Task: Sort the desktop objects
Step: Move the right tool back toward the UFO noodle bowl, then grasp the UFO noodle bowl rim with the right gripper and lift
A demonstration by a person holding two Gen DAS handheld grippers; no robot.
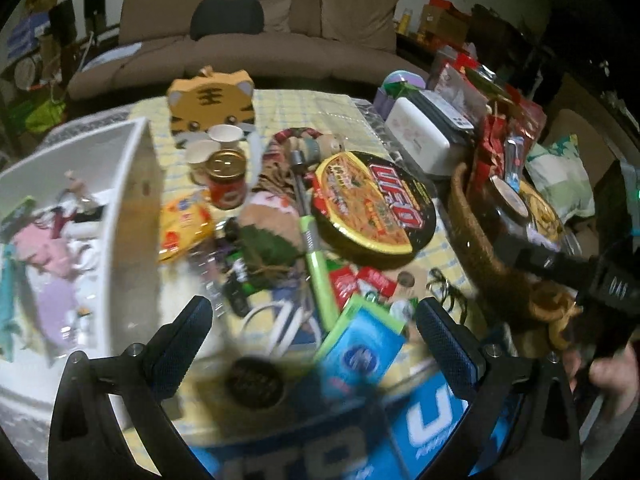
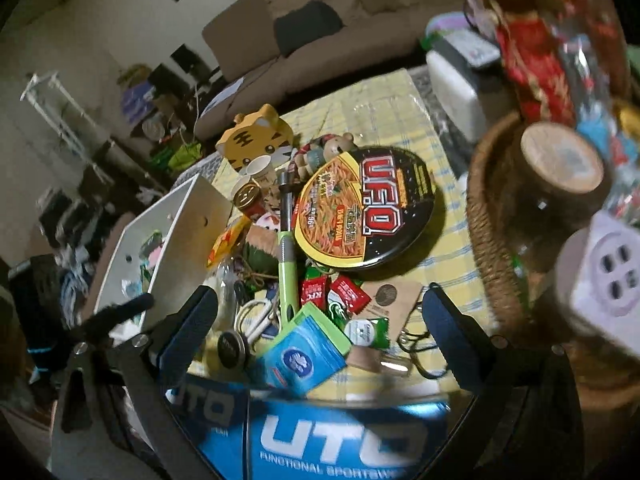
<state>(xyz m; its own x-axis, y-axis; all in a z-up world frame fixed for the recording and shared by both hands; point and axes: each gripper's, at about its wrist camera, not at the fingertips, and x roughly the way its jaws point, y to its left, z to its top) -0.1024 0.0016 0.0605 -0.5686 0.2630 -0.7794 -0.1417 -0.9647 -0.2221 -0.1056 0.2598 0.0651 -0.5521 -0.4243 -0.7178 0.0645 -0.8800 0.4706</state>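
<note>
White plastic forms the bin [image 1: 132,184] at far left, already holding small soft items; it stands just beside the clutter on the yellow checked cloth [image 1: 320,108]. Loose items lie between this bin and the woven basket [image 1: 472,236] at right.

Left gripper [image 1: 314,322]: jaws wide apart, nothing between them, touching nothing. It hovers above the near edge of the pile. Directly ahead and slightly below lie a dark round tin [image 1: 254,380] and a blue packet [image 1: 360,354], both blurred. Beyond them a green-handled tool [image 1: 316,260] runs with its long axis away from the camera, roughly parallel to the fingers.

Centre of the table: a round noodle bowl [image 2: 368,208] lies flat, with red sauce sachets [image 2: 332,292] just beside its near rim. A tiger-faced box [image 2: 256,138] stands at the far side.

Right gripper [image 2: 320,322]: jaws likewise wide apart, empty, in contact with nothing. The blue packet sits between and just ahead of its fingers; the tin is near its left finger [image 2: 196,328].

Judgement: both grippers stand about equally near the packet. The left is closer to the bin, the right closer to the basket, so the destination should decide which arm takes it. The packet lies flat, so a grasp probably needs a downward approach across its shorter side.
</note>
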